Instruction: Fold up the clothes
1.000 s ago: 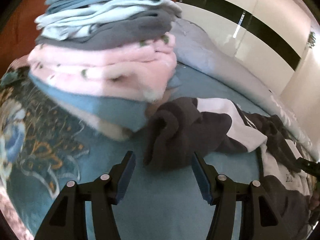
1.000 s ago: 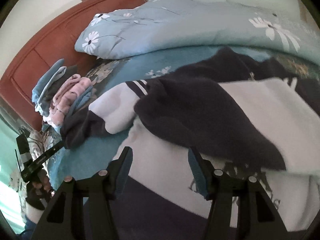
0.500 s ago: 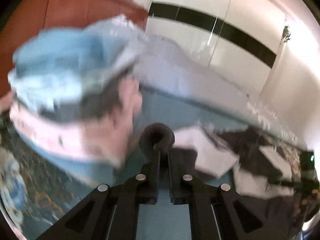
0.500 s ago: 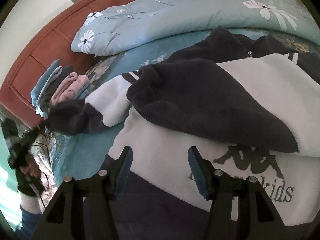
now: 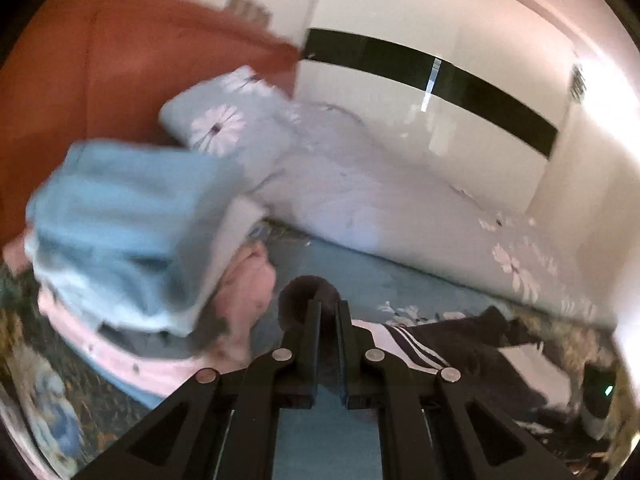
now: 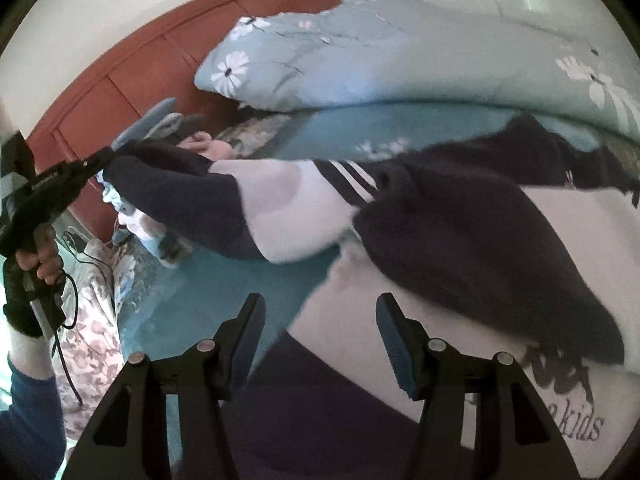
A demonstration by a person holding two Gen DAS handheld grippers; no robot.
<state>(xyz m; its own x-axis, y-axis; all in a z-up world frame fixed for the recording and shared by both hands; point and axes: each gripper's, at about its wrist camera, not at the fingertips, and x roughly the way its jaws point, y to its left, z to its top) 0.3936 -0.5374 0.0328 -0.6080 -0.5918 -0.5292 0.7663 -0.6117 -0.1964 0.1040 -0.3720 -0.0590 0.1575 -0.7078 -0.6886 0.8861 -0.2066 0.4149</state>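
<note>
Since a second ago the left gripper (image 5: 325, 312) has clamped the sweatshirt (image 6: 460, 216) sleeve cuff (image 5: 308, 292) and raised it off the bed (image 6: 224, 280). Right gripper (image 6: 320, 316) hovers half-open above the sweatshirt's body, empty.

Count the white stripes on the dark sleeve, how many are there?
3. The white stripes sit side by side on the sleeve, where its white part meets the dark body. More could be hidden underneath.

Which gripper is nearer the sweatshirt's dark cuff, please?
Left. The left gripper is clamped on the dark cuff; the open right gripper hovers over the white and navy sweatshirt body.
</note>
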